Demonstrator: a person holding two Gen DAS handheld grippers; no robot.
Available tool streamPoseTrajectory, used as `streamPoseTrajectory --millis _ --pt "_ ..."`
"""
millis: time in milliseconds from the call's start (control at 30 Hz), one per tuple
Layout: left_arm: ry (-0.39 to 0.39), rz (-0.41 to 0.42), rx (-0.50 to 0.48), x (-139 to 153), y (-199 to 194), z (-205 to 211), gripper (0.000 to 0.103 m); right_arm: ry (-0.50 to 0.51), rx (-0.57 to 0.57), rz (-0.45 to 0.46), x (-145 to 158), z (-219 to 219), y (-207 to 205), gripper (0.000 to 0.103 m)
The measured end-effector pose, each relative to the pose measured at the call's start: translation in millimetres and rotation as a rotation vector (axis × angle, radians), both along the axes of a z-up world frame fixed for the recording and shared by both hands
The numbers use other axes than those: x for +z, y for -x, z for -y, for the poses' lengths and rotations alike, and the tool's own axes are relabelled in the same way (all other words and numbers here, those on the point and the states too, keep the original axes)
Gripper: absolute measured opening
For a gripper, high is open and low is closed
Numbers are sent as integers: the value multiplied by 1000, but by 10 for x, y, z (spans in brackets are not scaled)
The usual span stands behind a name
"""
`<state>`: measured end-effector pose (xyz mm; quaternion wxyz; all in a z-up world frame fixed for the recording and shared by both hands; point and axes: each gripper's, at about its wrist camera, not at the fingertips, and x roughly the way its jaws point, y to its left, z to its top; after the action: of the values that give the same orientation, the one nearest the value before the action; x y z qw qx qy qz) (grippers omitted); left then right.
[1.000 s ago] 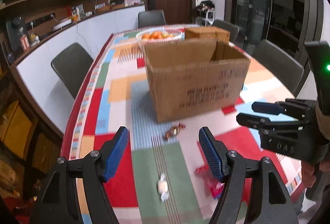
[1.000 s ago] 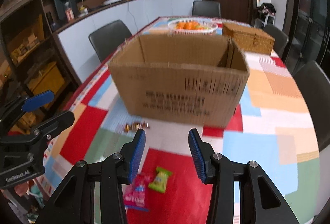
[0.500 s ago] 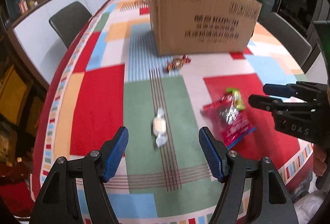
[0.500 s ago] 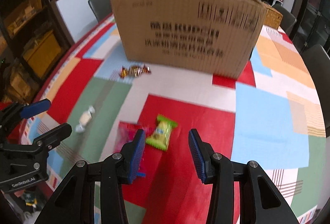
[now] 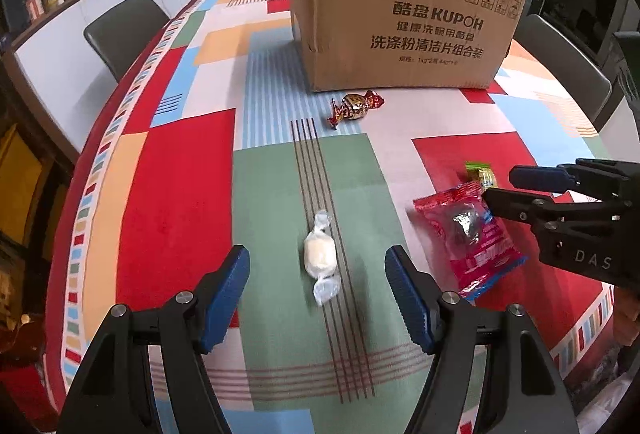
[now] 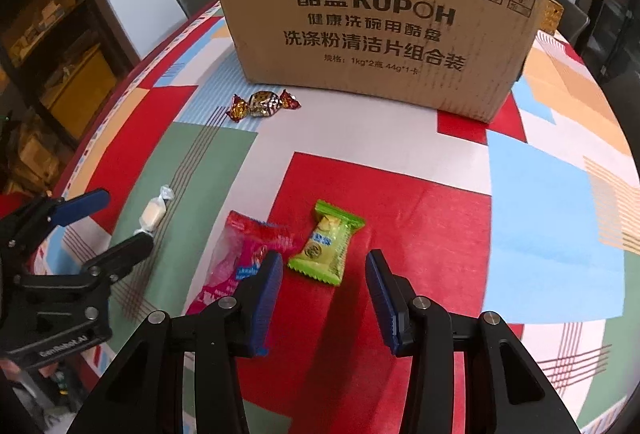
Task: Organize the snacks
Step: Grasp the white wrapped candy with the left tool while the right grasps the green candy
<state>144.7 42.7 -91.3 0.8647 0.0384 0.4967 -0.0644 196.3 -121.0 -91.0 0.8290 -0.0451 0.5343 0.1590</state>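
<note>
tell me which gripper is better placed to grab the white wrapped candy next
Left. The left gripper is open with the white wrapped candy lying centred just ahead of its fingers. The right gripper is open over the green snack packet, with the red packet between it and the candy.

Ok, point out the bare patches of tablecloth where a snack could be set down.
Free: the blue and orange blocks right of the green snack packet, and the red block left of the white candy. Crowded: between the red packet and green packet, and by the gold candy.

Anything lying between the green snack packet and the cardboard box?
No: in the right wrist view, only bare patterned tablecloth separates the green snack packet from the brown cardboard box.
</note>
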Motion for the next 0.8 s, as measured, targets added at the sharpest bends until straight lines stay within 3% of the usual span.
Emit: streamPoseTrajectory --millis 333,400,533,667,800 --pt "6 -36 11 -140 -109 -1 56 38 -14 1 -109 -56 -119 44" --pt "11 -44 9 -165 -125 0 49 35 -14 -5 -134 -66 -141 44" --pt "11 -42 9 -167 -147 2 41 29 -12 -11 -164 -95 -194 36" --pt "20 -42 11 -159 -173 15 21 18 -15 -15 -201 -133 -237 27" --pt "24 -41 10 -156 -173 26 19 18 -10 -3 -207 -140 -249 23"
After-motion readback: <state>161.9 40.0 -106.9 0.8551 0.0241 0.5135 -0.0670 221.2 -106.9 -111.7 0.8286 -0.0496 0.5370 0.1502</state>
